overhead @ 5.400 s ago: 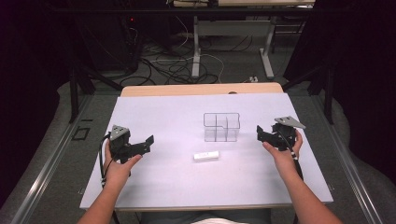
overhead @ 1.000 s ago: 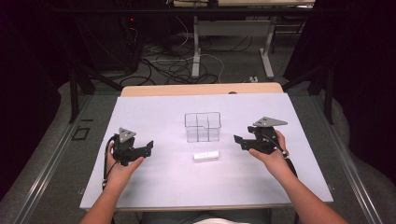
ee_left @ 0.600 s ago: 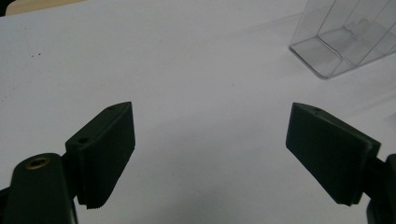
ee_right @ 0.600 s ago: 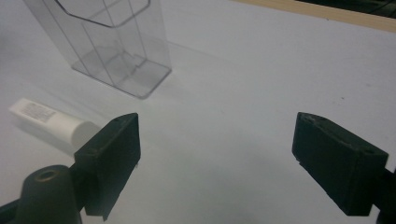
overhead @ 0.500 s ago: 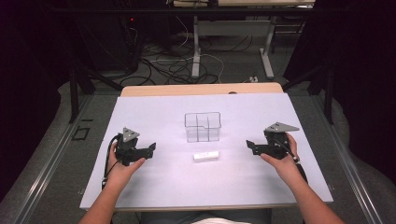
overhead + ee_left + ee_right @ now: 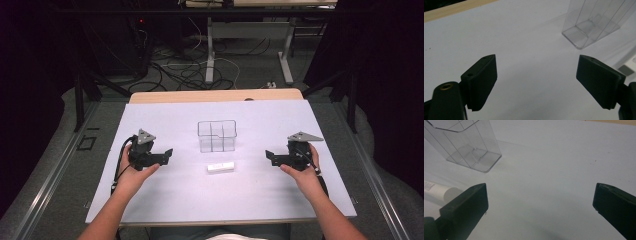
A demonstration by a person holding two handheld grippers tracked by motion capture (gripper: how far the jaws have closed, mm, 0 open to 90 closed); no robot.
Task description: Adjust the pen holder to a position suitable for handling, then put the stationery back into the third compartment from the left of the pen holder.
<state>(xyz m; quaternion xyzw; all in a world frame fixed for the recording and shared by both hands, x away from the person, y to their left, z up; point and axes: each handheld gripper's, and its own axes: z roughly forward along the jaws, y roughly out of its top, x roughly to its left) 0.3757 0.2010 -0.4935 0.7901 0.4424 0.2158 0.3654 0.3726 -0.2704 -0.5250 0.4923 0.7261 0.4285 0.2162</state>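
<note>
A clear plastic box with inner dividers stands empty near the middle of the white table; it appears too in the left gripper view and the right gripper view. Just in front of it lies a small white tube, whose end shows in the right gripper view. My left gripper rests at the left, open, jaws wide apart with nothing between them. My right gripper sits at the right, open and empty, pointing toward the tube.
The table's wooden far edge runs behind the white sheet. Beyond it, cables and desk legs lie on the floor. Bare white surface spreads around both grippers.
The clear box has shifted left toward the table's middle. My right gripper drew back to the right, away from the box. The left gripper stayed nearly still.
</note>
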